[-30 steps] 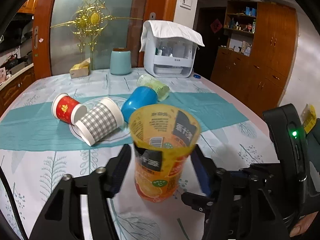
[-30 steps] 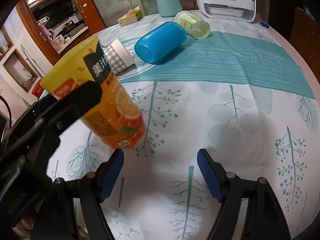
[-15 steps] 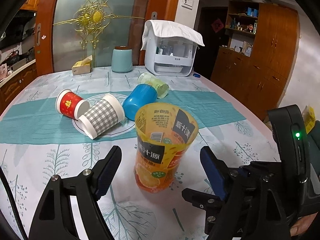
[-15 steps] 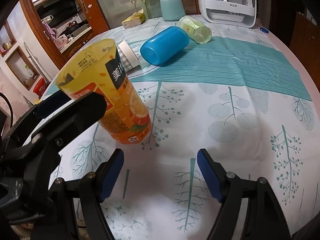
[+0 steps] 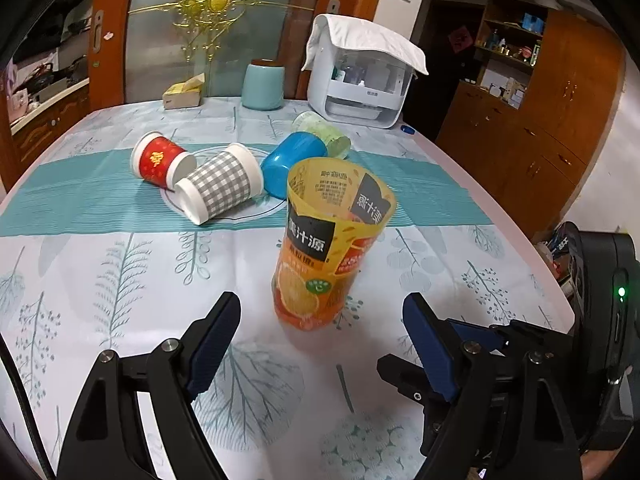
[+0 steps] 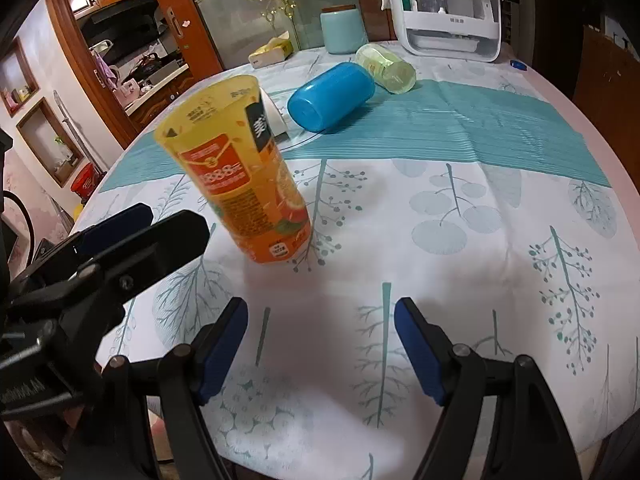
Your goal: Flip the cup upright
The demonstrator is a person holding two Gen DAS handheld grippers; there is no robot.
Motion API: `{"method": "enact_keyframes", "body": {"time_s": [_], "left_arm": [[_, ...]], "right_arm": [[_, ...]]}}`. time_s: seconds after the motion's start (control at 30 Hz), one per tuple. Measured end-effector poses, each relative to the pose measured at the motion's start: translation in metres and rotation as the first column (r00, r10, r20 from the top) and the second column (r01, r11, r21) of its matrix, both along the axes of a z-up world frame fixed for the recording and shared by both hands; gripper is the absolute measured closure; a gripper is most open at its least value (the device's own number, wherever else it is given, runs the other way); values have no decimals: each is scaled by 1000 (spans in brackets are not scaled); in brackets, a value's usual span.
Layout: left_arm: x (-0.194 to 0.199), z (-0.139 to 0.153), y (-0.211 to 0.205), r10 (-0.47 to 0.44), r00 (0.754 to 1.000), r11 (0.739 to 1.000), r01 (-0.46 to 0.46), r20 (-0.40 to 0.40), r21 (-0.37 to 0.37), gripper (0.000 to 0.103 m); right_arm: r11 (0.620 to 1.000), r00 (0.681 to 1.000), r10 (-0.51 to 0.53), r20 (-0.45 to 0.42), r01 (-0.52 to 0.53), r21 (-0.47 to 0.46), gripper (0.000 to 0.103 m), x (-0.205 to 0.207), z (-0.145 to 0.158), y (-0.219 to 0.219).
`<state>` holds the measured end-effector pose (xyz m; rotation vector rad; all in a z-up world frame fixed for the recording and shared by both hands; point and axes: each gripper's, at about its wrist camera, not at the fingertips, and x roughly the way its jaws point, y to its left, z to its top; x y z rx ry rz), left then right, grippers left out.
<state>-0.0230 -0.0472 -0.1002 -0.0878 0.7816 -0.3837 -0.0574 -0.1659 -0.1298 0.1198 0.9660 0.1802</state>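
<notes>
Nearest, the left claw hangs spread wide, empty, and the right claw is spread too, holding nothing. Just beyond, the orange juice cup stands upright on the table. Farther back lie a checked cup, red cup, blue cup and green cup.

Wooden cabinets right, frosted glass door behind leaf-print tablecloth
</notes>
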Motion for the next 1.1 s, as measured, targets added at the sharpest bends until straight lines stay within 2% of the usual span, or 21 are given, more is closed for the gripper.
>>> {"method": "enact_keyframes", "body": {"time_s": [0.17,0.23,0.3,0.6,0.77,1.1], "left_arm": [[-15,10,0,36,999,999,-37,13,32,20],[-21,14,0,56,998,997,-57,18,49,14],[-28,17,1,76,997,995,-78,31,67,12],[-48,28,3,131,989,979,-140,65,150,11],[-48,33,9,165,983,969,-177,80,172,11],[-38,38,22,206,979,964,-205,12,172,11]], "right_arm": [[1000,999,-7,35,7,-2,27,-13,7,-1],[1000,999,-12,52,12,-3,27,-19,11,-2],[1000,998,-17,64,17,-3,27,-25,14,-3],[999,993,-39,114,41,-16,27,-42,26,-7],[998,991,-45,128,50,-35,27,-46,30,-6],[995,981,-56,184,70,-70,27,-51,54,-2]]}}
